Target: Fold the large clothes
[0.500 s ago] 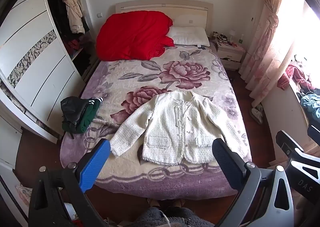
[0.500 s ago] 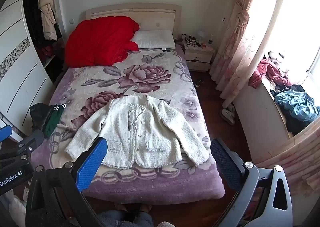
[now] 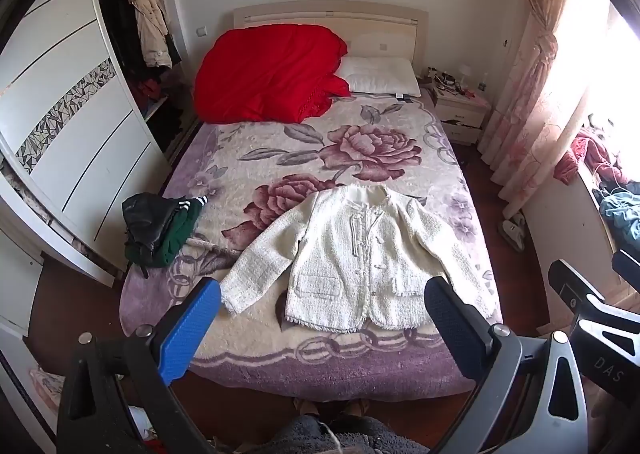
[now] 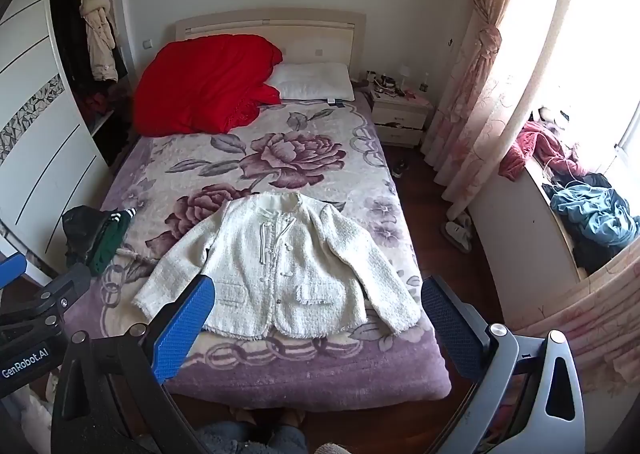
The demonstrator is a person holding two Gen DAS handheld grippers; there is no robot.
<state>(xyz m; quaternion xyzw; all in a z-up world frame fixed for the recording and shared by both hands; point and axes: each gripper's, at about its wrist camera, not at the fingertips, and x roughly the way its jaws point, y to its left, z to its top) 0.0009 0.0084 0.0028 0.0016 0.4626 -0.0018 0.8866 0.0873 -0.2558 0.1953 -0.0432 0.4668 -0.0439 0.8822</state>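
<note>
Bedroom conditions: a bed (image 3: 400, 374) with a floral purple blanket is occupying the middle of the room, with a red quilt (image 3: 268, 74) and a white pillow (image 3: 380, 74) lying at the headboard end, a wardrobe standing along one side and a curtained window along the other. Lying flat on the near half of the blanket is the cream jacket (image 3: 352, 254), front up and buttoned, collar pointing toward the headboard, hem close to the foot edge, both sleeves spreading outward and down. No fold is showing in it anywhere, so folding is judged as not yet begun: sleeves, sides and the lengthwise fold are all remaining. A small heap of dark and green clothes (image 3: 160, 230) is sitting near the wardrobe-side edge of the bed, apart from the jacket; whether it is folded work or waiting work cannot be told. More garments are lying piled on the window ledge (image 4: 592, 214). The left gripper (image 3: 320, 326) is hanging above the foot of the bed with its jaws standing fully apart, holding nothing and touching nothing. The right gripper (image 4: 316, 326) is doing the same, jaws wide and empty, clear of the jacket. A person is standing at the foot of the bed, feet just showing at the bottom of both views.
</note>
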